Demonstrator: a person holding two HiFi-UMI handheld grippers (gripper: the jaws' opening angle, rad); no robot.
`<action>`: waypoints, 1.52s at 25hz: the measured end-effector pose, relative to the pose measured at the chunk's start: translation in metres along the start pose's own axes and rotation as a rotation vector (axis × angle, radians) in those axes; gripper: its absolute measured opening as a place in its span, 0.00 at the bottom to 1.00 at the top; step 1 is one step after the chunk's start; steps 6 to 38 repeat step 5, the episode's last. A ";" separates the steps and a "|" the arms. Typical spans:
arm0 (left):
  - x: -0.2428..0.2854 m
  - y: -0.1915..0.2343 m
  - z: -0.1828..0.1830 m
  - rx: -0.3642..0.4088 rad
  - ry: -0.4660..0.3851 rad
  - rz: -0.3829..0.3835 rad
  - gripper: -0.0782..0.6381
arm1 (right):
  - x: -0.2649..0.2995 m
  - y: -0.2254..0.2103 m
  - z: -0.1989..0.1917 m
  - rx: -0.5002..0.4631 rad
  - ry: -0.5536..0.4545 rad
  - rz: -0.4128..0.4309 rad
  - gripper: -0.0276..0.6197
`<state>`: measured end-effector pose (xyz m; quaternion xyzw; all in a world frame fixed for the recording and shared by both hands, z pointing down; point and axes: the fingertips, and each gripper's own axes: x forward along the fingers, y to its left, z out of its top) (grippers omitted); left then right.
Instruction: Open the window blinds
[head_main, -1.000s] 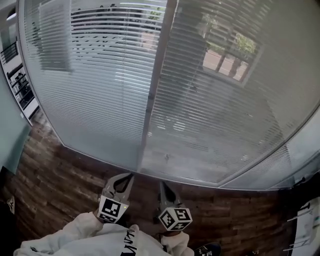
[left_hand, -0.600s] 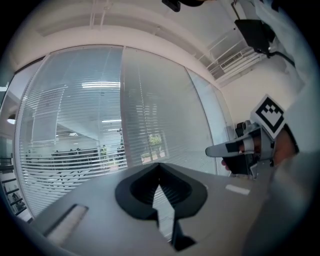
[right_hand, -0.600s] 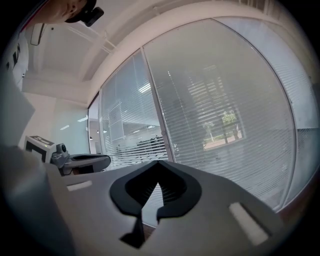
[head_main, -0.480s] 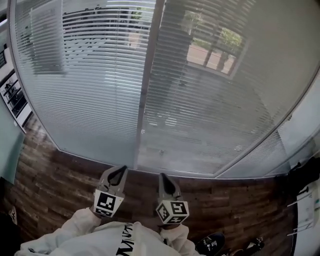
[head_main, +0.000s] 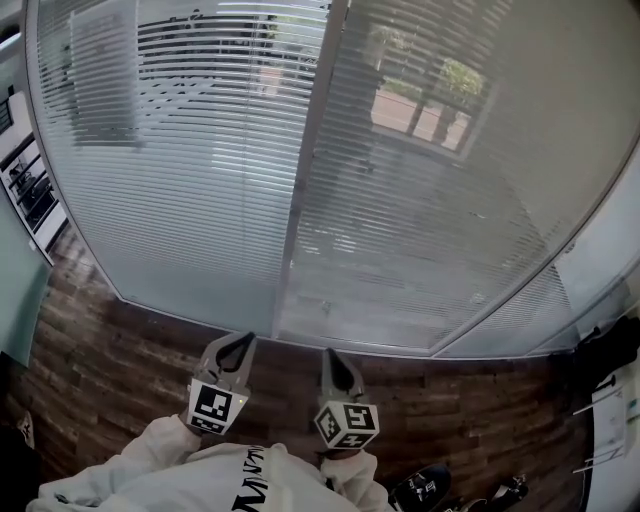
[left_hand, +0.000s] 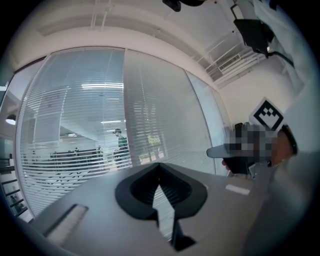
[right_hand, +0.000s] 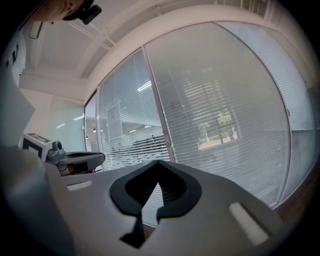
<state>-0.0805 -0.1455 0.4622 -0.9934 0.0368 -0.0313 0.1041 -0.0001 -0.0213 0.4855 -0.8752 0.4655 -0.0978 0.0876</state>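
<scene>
The blinds (head_main: 200, 170) hang lowered straight ahead, on either side of an upright post (head_main: 305, 170). Their slats look thin, light and easily kinked, so a cord or wand is the place to grip, but none shows. The left gripper (head_main: 241, 341) and right gripper (head_main: 331, 354) are both clenched on nothing, short of the blinds.
</scene>
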 end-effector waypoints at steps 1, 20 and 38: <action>-0.001 0.002 -0.004 -0.003 0.002 0.002 0.11 | 0.002 0.000 -0.003 -0.002 0.000 0.000 0.04; -0.006 0.010 -0.015 -0.005 0.002 0.010 0.11 | 0.006 0.006 -0.011 -0.005 0.003 -0.001 0.04; -0.006 0.010 -0.015 -0.005 0.002 0.010 0.11 | 0.006 0.006 -0.011 -0.005 0.003 -0.001 0.04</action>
